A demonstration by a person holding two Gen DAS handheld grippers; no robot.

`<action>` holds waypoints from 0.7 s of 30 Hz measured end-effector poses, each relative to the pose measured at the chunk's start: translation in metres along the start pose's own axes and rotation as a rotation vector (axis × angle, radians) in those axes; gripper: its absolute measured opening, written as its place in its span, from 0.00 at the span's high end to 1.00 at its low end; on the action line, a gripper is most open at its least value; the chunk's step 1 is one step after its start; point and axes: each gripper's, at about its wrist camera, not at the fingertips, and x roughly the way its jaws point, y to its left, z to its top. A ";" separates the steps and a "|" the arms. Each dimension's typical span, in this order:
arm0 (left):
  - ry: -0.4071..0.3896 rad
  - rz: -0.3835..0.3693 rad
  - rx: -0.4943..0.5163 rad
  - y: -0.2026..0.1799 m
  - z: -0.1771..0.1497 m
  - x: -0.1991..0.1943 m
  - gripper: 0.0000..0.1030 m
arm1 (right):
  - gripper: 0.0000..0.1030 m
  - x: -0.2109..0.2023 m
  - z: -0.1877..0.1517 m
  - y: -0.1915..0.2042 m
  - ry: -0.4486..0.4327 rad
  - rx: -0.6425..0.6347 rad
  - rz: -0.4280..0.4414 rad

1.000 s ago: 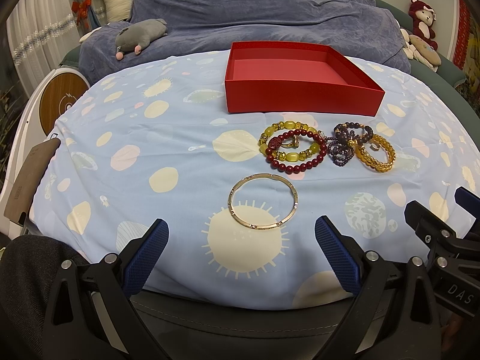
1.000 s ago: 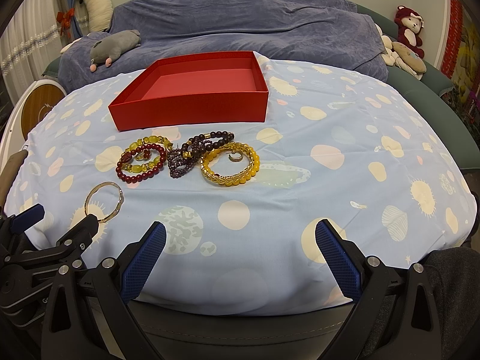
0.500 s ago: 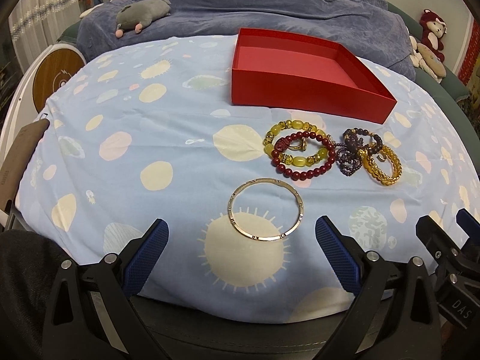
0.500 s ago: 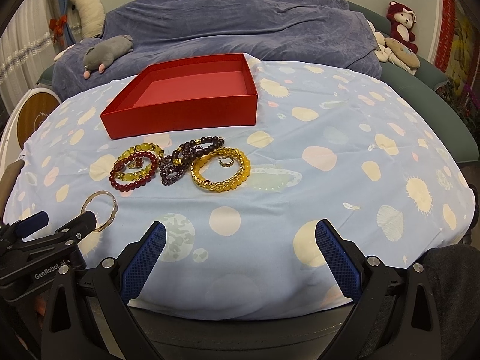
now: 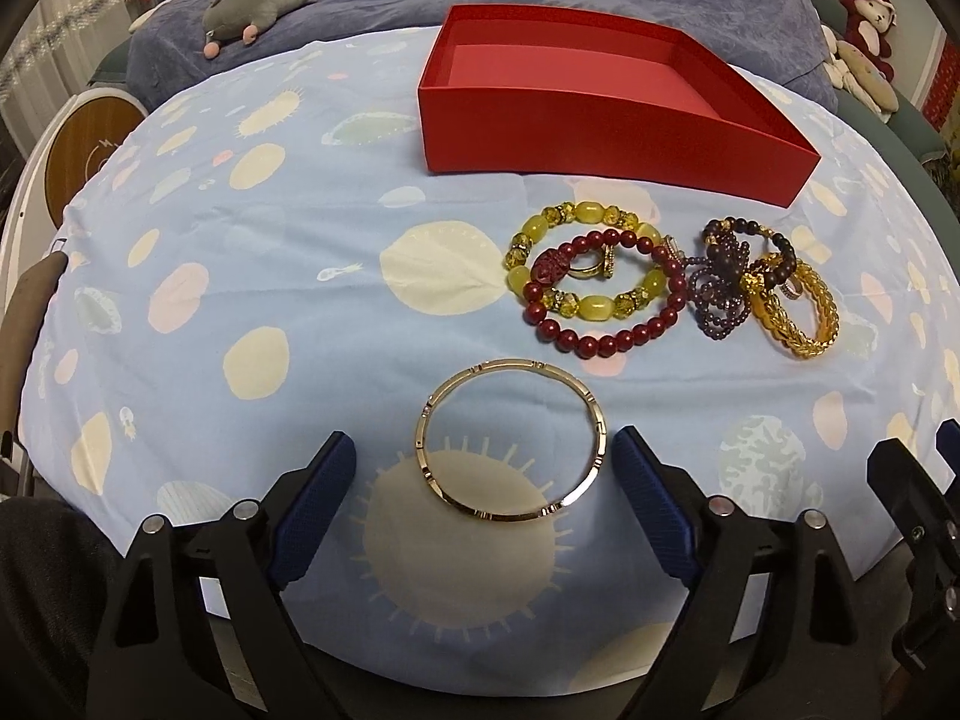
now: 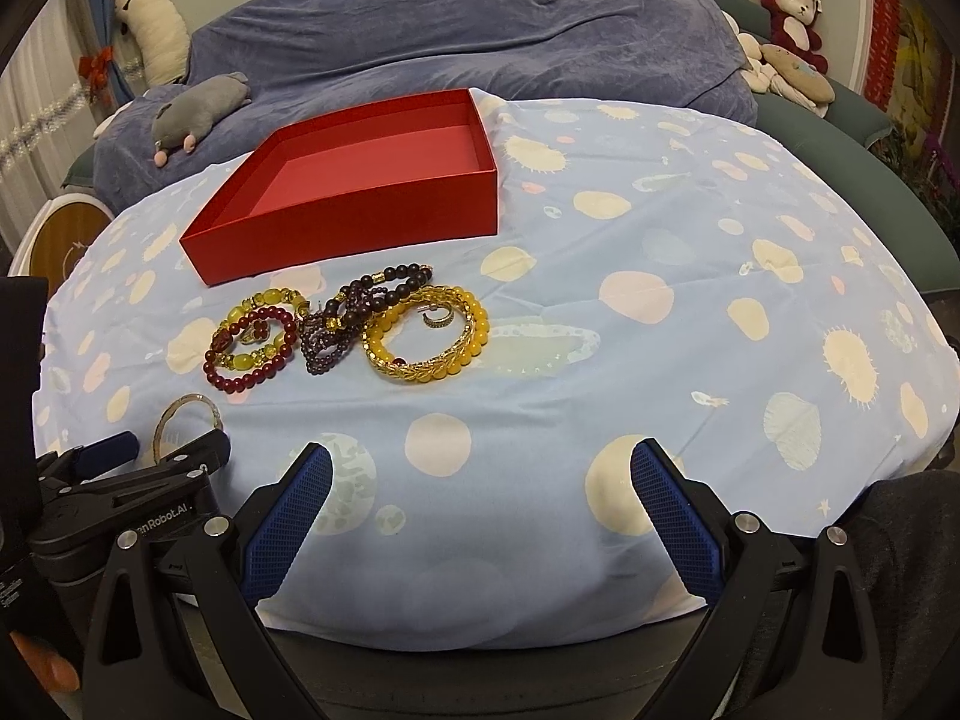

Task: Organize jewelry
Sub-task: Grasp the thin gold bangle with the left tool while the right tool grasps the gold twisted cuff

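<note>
A thin gold bangle (image 5: 510, 363) lies flat on the spotted blue cloth (image 5: 270, 252). My left gripper (image 5: 483, 456) straddles it with its jaws closing. The right pad is at the bangle's rim and the left pad stands clear of it. Beyond it lies a heap of jewelry: a red bead bracelet (image 5: 606, 348), a yellow bead bracelet (image 5: 588, 213), purple beads (image 5: 720, 294) and a gold chain bracelet (image 5: 804, 348). An empty red box (image 5: 600, 126) sits behind them. My right gripper (image 6: 480, 462) is open over bare cloth, to the right of the left gripper (image 6: 168, 444).
A dark blue blanket (image 6: 480, 30) is piled behind the cloth, with a grey plush mouse (image 5: 258, 6) on it and a red plush bear (image 5: 867, 12) at the far right. A round wooden disc (image 5: 90, 150) stands at the left. The cloth's front edge runs just under both grippers.
My left gripper has moved forward and down, so the bangle now lies between its jaws, and the jaws have narrowed. The right gripper has barely moved.
</note>
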 end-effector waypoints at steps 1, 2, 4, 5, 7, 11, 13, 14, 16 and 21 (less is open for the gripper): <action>-0.006 0.000 0.004 0.000 0.000 0.000 0.24 | 0.07 0.001 0.000 0.000 0.002 0.000 0.000; -0.012 -0.004 0.005 0.001 0.000 -0.001 0.28 | 0.07 0.001 0.000 0.000 0.006 0.001 0.001; -0.026 -0.009 0.012 0.001 0.000 -0.002 0.36 | 0.07 0.003 0.000 0.000 0.010 0.001 0.002; -0.032 -0.014 0.019 0.000 0.000 -0.003 0.42 | 0.07 0.003 0.000 0.001 0.013 -0.001 0.001; -0.034 -0.024 0.027 0.000 0.000 -0.004 0.42 | 0.07 0.004 0.000 0.001 0.017 -0.003 0.001; -0.036 -0.042 0.022 -0.001 -0.001 -0.006 0.42 | 0.07 0.004 0.001 0.001 0.021 -0.002 0.003; -0.039 -0.047 0.009 0.001 0.003 -0.008 0.42 | 0.07 0.006 0.004 0.002 0.028 -0.003 0.010; -0.044 -0.047 0.002 0.001 0.004 -0.009 0.42 | 0.07 0.007 0.006 0.002 0.032 -0.007 0.011; -0.047 -0.047 -0.011 0.004 0.010 -0.010 0.42 | 0.07 0.011 0.011 0.005 0.039 -0.020 0.010; -0.062 -0.046 -0.005 0.003 0.024 -0.013 0.42 | 0.07 0.028 0.026 0.010 0.073 -0.027 0.026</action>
